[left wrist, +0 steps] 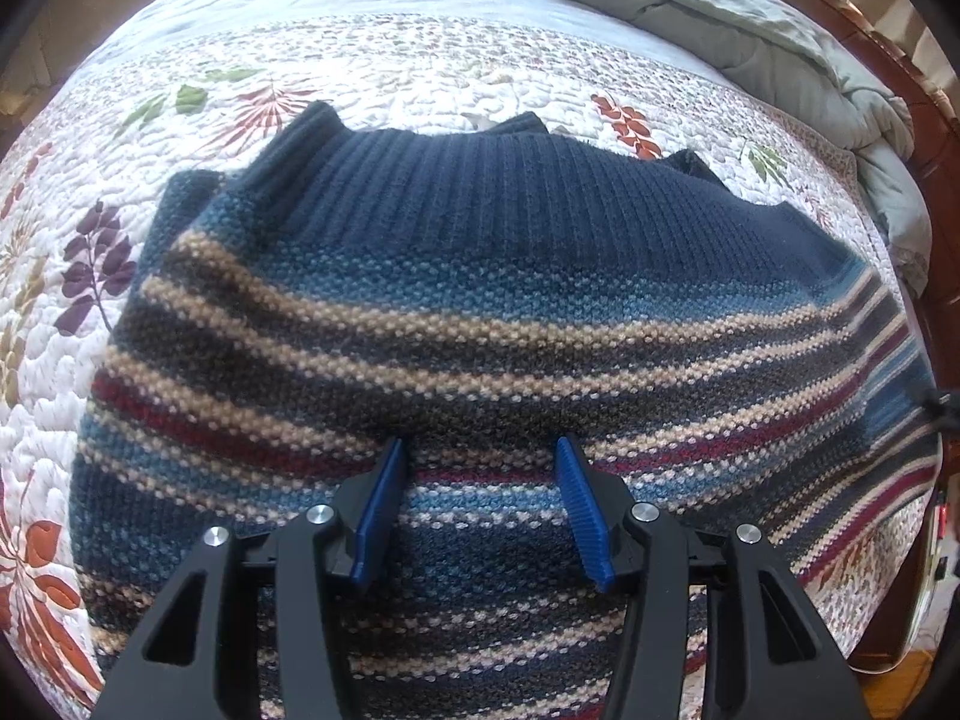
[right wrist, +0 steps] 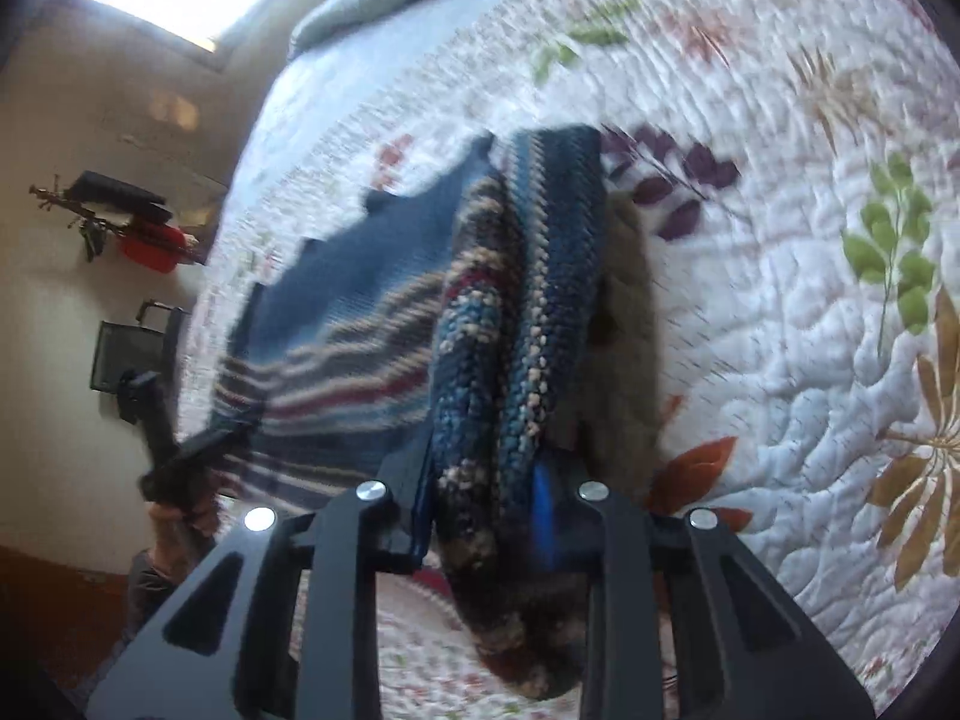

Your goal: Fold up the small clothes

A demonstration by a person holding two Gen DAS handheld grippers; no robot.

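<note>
**A:** Nearest the lens in the right wrist view, the right gripper point(right wrist: 483, 498) is clenched on a bunched fold of the striped knit sweater point(right wrist: 516, 312), lifted off the bed and hanging in a thick roll between the blue pads. The picture is blurred, so how deep the bite goes is hard to tell.

**B:** And in the left wrist view, the left gripper point(left wrist: 477, 510) hovers released, jaws spread wide with nothing between them, over the sweater's point(left wrist: 456, 312) lower stripes. Whether its tips touch the knit cannot be told.

**A:** Beyond that, the rest of the sweater lies spread on the floral quilt point(left wrist: 420, 78) of the bed, its navy ribbed band at the far edge, a grey comforter point(left wrist: 750, 18) heaped behind.

**B:** The risk from here?

**A:** Likely the heavy knit. One gripper carries a thick roll; if the grip is shallow, the weight could drag it out mid-fold.

**B:** With the left gripper holding nothing down, the flat part may slide or rumple across the quilt as the lifted side is carried over, leaving a crooked fold. Loose stitches might also snag on the ridged pads.
</note>
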